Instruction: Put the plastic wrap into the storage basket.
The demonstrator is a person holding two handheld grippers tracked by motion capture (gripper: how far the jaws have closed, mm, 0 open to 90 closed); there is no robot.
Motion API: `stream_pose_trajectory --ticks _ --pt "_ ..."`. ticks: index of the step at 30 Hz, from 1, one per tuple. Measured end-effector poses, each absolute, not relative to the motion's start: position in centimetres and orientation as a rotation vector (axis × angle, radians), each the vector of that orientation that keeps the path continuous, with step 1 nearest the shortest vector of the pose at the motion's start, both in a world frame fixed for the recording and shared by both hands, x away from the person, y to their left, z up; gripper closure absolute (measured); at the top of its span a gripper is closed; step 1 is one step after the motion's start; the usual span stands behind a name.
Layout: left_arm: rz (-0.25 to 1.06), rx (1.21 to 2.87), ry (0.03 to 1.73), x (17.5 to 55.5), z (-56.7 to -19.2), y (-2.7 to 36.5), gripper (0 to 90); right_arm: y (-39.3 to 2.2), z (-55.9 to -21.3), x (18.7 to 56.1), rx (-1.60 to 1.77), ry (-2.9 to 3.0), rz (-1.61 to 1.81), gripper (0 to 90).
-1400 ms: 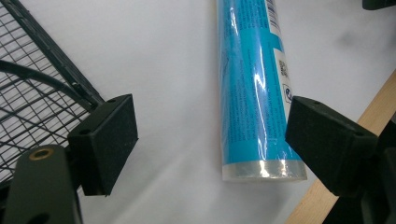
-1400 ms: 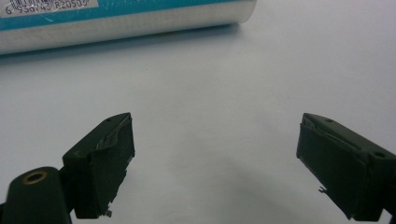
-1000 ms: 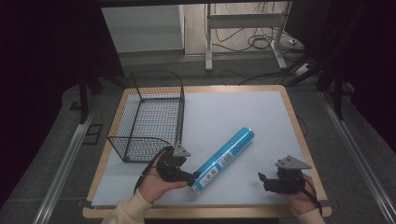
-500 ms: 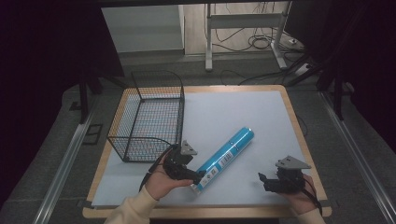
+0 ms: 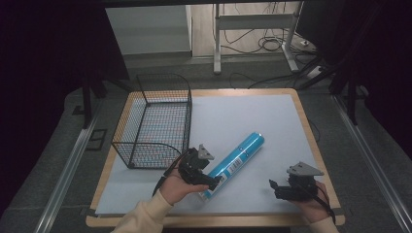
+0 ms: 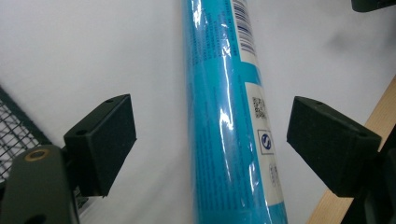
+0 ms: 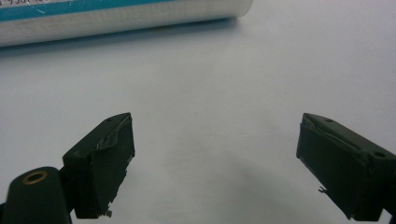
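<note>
**Left tool astride the tube, right tool idle**

My left tool (image 5: pixel 216 180) is at the near end of the tube (image 5: pixel 235 163), low on the table (image 5: pixel 272 116), with my hand (image 5: pixel 176 187) behind it. In the left gripper view its two pads (image 6: pixel 105 140) stand wide on either side of the tube (image 6: pixel 231 116), with clear gaps between each pad and the blue wrap, so nothing is gripped. The jaws have just been opening a little further, the tube lying between them untouched.

My right tool (image 5: pixel 278 188) sits near the table's front right corner, well apart from the tube. In the right gripper view its jaws are spread wide over bare white surface, holding nothing; the tube (image 7: pixel 121 16) lies across the top of that view, beyond the pads (image 7: pixel 105 161).

The tube lies flat on the white sheet, slanting from my left tool up and to the right, its far end pointing toward the middle of the table. A barcode label shows on its side near my end.

Farther back on the left stands the wire basket (image 5: pixel 155 121), just beside my left tool's far side but not touching the tube.
</note>
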State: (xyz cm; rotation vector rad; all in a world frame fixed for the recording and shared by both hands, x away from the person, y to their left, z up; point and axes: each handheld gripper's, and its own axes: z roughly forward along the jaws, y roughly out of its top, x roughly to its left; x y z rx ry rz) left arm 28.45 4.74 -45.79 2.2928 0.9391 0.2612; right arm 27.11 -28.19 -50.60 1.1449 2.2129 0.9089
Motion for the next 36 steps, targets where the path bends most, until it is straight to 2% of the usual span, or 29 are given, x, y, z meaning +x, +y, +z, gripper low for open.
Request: stream_pose_trajectory --ticks 36 --pt "0.220 2.395 0.911 32.3 -46.1 -0.9 12.2 -28.3 -50.7 27.2 1.146 2.219 0.904 11.9"
